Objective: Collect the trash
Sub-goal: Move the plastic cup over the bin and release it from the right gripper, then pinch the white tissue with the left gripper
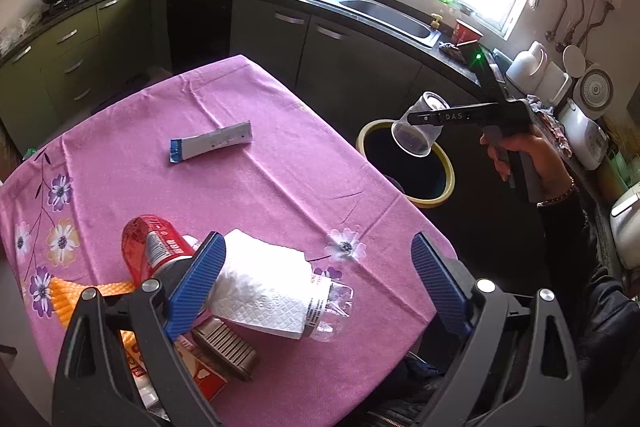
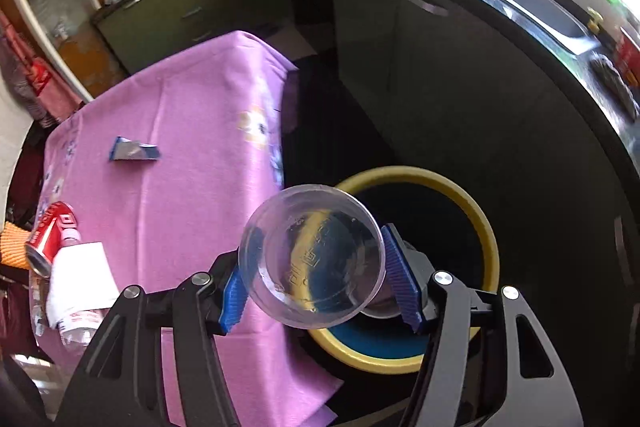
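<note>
My right gripper (image 2: 316, 275) is shut on a clear plastic cup (image 2: 312, 259) and holds it over the yellow-rimmed trash bin (image 2: 486, 227); the cup (image 1: 418, 129) and the bin (image 1: 448, 183) also show in the left wrist view. My left gripper (image 1: 316, 279) is open above the near edge of the pink-clothed table (image 1: 240, 187), its jaws either side of a white paper towel (image 1: 260, 287) lying on a crushed clear bottle (image 1: 332, 307). A red can (image 1: 156, 247), a blue-white wrapper (image 1: 210, 145), a brown box (image 1: 226, 347) and a red-white carton (image 1: 200, 367) lie on the table.
An orange cloth (image 1: 80, 295) lies at the table's left near corner. Dark green kitchen cabinets (image 1: 280, 39) and a counter with a sink (image 1: 392, 19) run behind the table and bin. Appliances (image 1: 580, 131) stand on the right counter.
</note>
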`<state>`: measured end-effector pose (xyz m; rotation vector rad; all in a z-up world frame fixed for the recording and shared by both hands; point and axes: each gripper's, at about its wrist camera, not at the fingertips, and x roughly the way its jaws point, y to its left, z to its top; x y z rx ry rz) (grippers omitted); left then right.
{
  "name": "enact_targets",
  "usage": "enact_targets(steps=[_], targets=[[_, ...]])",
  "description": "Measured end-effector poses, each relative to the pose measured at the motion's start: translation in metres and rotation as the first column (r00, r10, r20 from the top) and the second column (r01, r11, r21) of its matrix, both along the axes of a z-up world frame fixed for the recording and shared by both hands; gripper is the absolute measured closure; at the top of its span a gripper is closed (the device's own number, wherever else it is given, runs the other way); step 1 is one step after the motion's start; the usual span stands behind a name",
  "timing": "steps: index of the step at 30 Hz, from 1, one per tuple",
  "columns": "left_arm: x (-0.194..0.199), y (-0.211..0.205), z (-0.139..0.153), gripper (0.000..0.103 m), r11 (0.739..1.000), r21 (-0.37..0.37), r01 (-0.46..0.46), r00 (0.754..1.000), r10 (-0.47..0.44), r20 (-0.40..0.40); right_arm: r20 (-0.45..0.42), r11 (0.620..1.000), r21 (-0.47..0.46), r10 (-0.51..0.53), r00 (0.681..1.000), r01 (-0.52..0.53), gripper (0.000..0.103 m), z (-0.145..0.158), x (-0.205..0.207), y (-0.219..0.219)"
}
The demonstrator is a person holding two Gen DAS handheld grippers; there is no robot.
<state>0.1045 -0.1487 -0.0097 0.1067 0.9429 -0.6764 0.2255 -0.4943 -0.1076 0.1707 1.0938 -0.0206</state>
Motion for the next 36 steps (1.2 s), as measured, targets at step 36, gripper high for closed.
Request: enact_targets(steps=[36], targets=[[0.037,-0.030,-0.079,0.016,0.973,0.217,0.081,0.980,-0.038,-0.197,-0.014,0.998,0.055,-0.043,0.999,0.044,0.027,-0.060,-0.021,-0.019]])
